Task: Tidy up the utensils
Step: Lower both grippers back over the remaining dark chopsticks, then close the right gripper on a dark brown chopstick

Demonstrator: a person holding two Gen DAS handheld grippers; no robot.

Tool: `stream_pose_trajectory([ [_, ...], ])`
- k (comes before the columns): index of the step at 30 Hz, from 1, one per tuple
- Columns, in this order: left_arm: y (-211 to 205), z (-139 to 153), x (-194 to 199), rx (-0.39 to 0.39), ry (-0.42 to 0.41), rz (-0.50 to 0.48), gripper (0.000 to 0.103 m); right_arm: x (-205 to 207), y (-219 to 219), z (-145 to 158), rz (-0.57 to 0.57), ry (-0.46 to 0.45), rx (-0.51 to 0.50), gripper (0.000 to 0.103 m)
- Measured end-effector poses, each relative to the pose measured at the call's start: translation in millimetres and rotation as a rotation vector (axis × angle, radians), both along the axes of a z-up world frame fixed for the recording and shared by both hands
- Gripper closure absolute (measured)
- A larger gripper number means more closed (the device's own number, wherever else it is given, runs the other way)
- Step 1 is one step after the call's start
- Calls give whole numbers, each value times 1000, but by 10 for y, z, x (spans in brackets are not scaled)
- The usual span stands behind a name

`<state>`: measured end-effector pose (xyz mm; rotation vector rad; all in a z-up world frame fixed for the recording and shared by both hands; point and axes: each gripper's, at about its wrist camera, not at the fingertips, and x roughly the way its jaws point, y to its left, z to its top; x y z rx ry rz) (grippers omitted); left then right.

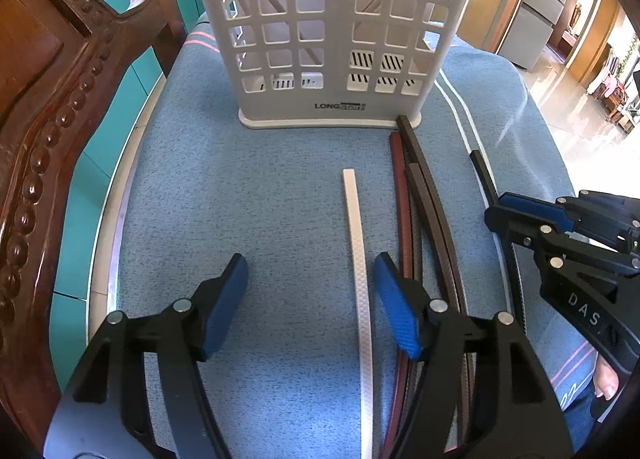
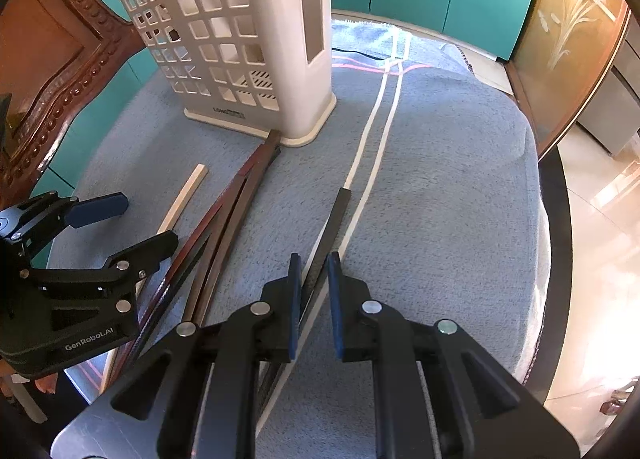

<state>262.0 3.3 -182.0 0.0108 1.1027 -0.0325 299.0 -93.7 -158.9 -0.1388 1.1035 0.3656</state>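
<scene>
Chopsticks are lying on the blue-clothed bench [image 1: 248,187]: the black chopstick [image 2: 335,219] is sitting between the narrowed right gripper [image 2: 314,299], the white chopstick [image 1: 357,251] between the wide left gripper [image 1: 310,307], near the white holder [image 1: 328,39].

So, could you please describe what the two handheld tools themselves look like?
Both are black plastic frames of angular linked arms joined by round silver pins. Each finger ends in a flat blue pad with a fine textured surface. The left tool carries white "GenRobot.AI" lettering on its body, seen from the right wrist view. The right tool shows white letters "DAS" on its side. No cables or sleeves are visible.
</scene>
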Motion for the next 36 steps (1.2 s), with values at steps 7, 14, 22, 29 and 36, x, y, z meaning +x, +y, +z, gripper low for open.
stream_pose_trajectory([
  [7,-3,-3,-6,0,-2,-1,35,38,-24,-3,-22,-14,3,87],
  [14,-14,-1,-3,2,-6,-2,35,4,124,-24,13,-54,-43,77],
  [22,-16,-1,0,3,-7,-2,35,60,-33,-5,-17,7,-7,96],
  [29,-37,10,24,1,-12,-27,37,163,-294,12,-35,36,18,96],
  [36,-238,52,11,-14,-22,-151,80,170,-324,53,-54,16,32,95],
])
